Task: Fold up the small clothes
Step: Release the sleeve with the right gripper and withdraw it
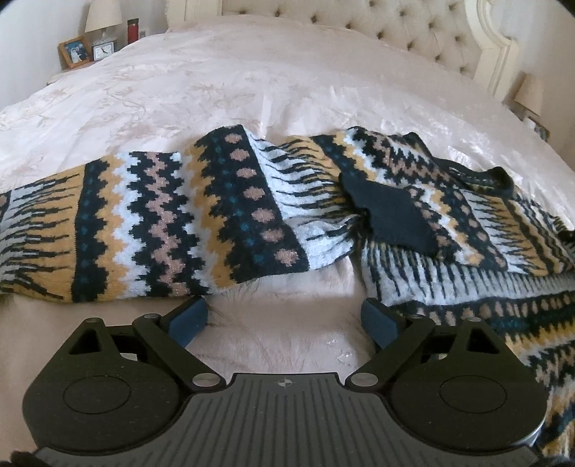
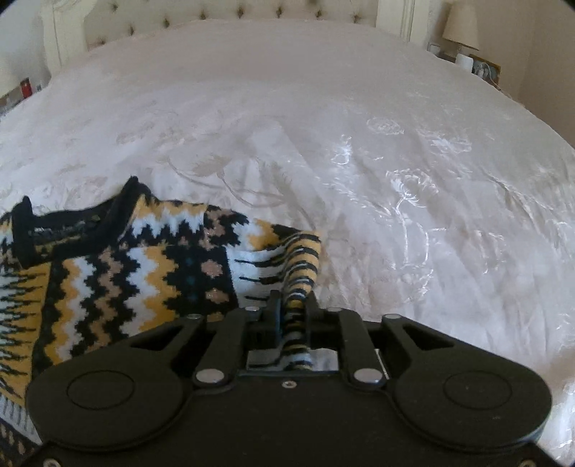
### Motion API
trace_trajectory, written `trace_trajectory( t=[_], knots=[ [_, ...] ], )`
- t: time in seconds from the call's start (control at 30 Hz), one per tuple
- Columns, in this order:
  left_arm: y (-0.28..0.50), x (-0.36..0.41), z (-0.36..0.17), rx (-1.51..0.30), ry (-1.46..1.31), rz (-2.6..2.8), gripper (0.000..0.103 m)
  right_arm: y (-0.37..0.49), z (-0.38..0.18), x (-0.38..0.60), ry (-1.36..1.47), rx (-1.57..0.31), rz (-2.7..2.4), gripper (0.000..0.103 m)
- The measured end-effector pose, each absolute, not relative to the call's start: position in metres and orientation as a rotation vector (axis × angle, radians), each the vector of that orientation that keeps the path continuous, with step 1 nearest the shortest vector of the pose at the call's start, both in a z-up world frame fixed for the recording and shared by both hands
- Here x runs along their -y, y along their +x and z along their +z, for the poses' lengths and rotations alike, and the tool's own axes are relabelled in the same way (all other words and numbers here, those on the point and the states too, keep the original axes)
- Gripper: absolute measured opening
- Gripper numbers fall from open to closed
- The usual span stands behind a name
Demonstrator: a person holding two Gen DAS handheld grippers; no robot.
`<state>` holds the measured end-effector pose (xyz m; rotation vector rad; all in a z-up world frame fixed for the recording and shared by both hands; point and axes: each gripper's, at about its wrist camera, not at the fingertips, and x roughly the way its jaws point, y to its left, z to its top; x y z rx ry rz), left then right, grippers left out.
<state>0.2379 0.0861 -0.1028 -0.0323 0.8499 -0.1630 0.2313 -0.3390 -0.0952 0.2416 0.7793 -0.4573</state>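
Observation:
A patterned knit sweater (image 1: pixel 201 215) in black, mustard, white and pink lies on the bed. In the left wrist view one sleeve stretches left and the body is bunched at the right, a black cuff (image 1: pixel 391 215) lying on it. My left gripper (image 1: pixel 284 316) is open and empty, just in front of the sleeve's near edge. In the right wrist view the sweater (image 2: pixel 118 273) lies at the left with its black collar (image 2: pixel 118 212) raised. My right gripper (image 2: pixel 293 301) is shut on a striped fold of the sweater's right edge.
The white satin bedspread (image 2: pixel 395 161) covers the whole bed. A tufted headboard (image 1: pixel 413 28) is at the back. Bedside tables hold a lamp (image 1: pixel 102 16), a picture frame (image 1: pixel 75 52), a red bottle (image 1: pixel 133 30) and another lamp (image 2: pixel 461 25).

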Motion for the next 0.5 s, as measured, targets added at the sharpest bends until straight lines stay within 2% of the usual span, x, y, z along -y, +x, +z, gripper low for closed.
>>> trace_trajectory(
  t=[0.07,0.37,0.43,0.5],
  knots=[
    [0.238,-0.085,-0.103,-0.849,-0.027,-0.162,0.094,0.223,-0.089,0.339,0.251,-0.749,-0.463,0.065],
    [0.229,-0.086,-0.1,-0.851,-0.05,-0.147,0.094,0.175,-0.056,0.32,0.313,-0.655,-0.386,0.067],
    [0.225,-0.086,-0.1,-0.852,-0.049,-0.136,0.094,0.162,-0.052,0.307,0.323,-0.64,-0.349,0.071],
    [0.22,-0.085,-0.1,-0.853,-0.042,-0.127,0.094,0.15,-0.051,0.293,0.336,-0.626,-0.311,0.079]
  ],
)
